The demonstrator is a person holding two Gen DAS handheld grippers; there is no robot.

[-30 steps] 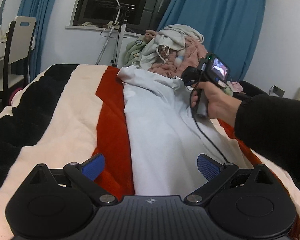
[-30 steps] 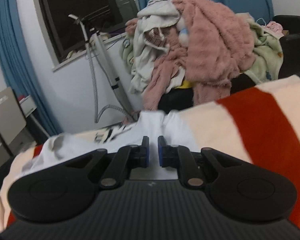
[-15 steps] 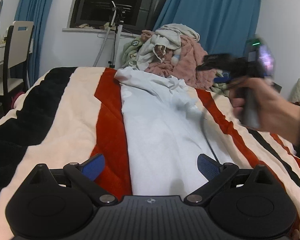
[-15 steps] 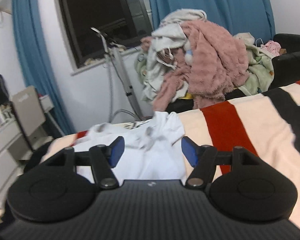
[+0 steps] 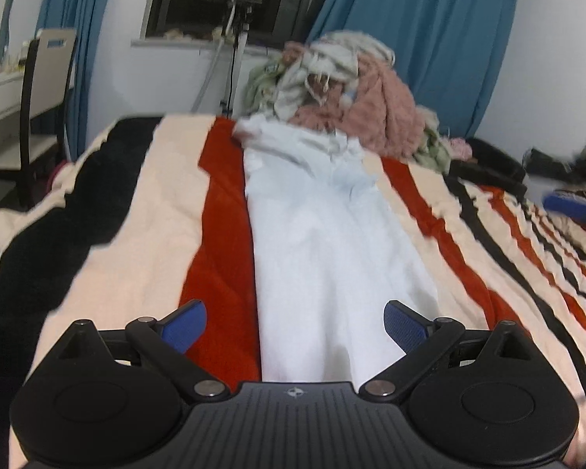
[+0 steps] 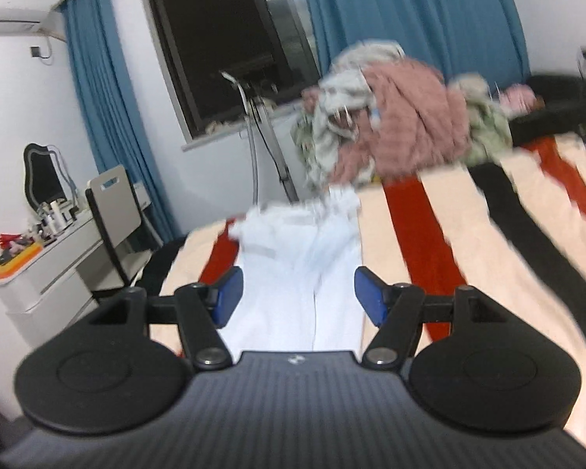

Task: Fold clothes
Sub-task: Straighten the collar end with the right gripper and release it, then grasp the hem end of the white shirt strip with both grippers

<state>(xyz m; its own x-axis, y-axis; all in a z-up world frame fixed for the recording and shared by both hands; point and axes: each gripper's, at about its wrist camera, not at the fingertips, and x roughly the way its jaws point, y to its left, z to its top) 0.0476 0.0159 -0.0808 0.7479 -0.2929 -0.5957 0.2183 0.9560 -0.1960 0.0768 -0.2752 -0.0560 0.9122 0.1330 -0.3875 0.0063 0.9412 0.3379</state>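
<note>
While the white garment lies as a long strip up the frame's centre on the striped blanket, bunched at top, its near end sits btwn the left gripper jaws, spread wide, empty. Right gripper also spread, empty, over the same strip; which is nearer, can't tell. No containers; clothes heap upper centre.

A pale white cotton garment lies on a fleece blanket striped cream, red and black; far behind, a pink fuzzy robe and teal-blue curtains.
</note>
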